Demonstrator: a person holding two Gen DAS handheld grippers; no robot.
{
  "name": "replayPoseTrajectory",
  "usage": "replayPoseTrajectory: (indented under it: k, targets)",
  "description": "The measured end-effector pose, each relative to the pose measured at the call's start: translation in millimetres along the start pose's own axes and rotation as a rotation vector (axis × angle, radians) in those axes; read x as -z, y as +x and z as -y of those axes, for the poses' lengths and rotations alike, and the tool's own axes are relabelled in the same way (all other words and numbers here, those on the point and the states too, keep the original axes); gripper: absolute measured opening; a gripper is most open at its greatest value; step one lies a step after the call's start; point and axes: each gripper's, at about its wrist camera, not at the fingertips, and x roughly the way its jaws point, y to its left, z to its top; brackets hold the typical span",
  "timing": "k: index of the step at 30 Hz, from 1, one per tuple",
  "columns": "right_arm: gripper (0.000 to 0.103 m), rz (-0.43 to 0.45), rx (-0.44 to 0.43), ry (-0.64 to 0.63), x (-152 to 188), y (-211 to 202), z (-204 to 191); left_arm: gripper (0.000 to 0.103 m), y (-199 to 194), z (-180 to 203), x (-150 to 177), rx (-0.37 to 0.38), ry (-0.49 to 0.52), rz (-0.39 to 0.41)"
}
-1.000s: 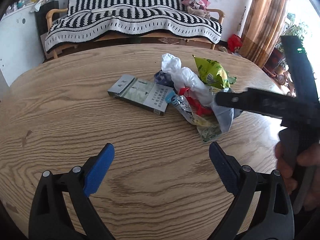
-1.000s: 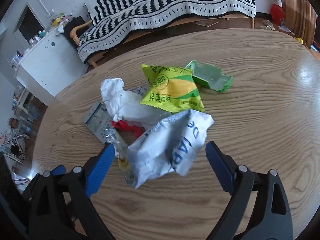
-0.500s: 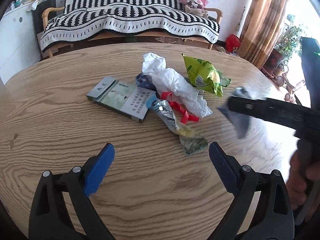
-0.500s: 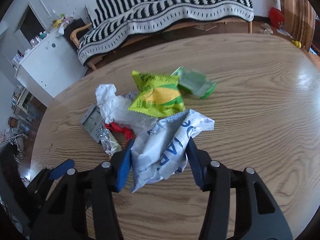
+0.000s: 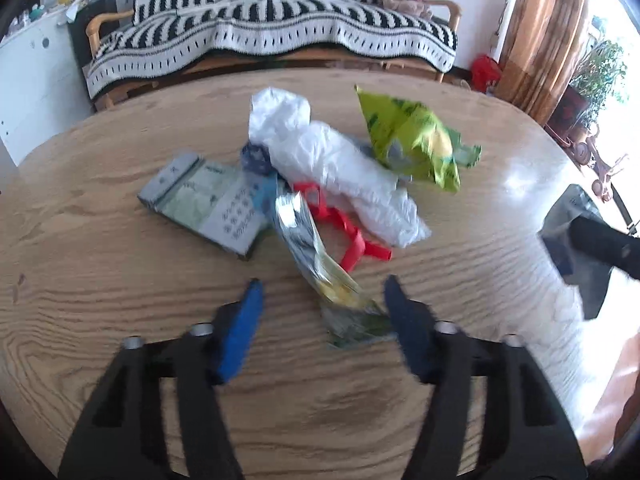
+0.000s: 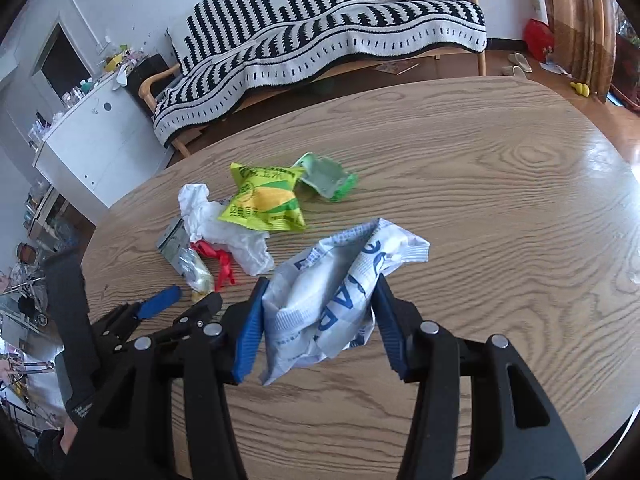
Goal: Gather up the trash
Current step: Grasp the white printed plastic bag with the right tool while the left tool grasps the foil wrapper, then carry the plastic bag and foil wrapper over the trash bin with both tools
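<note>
Trash lies piled on a round wooden table [image 5: 100, 280]: a flat grey-green box [image 5: 208, 200], a crumpled white plastic bag [image 5: 340, 160], a red ribbon [image 5: 352, 240], a green-yellow snack bag [image 5: 412, 140] and a long silver-yellow wrapper [image 5: 308, 248]. My left gripper [image 5: 324, 316] is closing, and the wrapper's near end lies between its blue pads, close to the right one; the left pad stands clear of it. My right gripper [image 6: 318, 320] is shut on a crumpled white-and-blue packet [image 6: 340, 280], held above the table to the right of the pile.
A torn green carton [image 6: 328, 180] lies behind the snack bag. Beyond the table stand a sofa with a striped black-and-white throw [image 5: 280, 40], a white cabinet [image 6: 92, 140] to the left and a curtain [image 5: 548, 32] to the right. Bare tabletop shows all around the pile.
My right gripper shut on the white-and-blue packet and carried it up and right, off the pile. My left gripper moved in to the silver-yellow wrapper and its jaws narrowed.
</note>
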Motion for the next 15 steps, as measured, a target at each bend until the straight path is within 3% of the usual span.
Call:
replayPoseTrajectory:
  k: [2,15]
  targets:
    - [0.051,0.006,0.000,0.006,0.5,-4.4,3.5,0.029,-1.6,-0.3,2.4,-0.015,0.017,0.003]
    - [0.051,0.063,0.027,0.027,11.1,-50.2,32.6,0.028,-65.4,10.4,4.3,0.012,0.062,0.113]
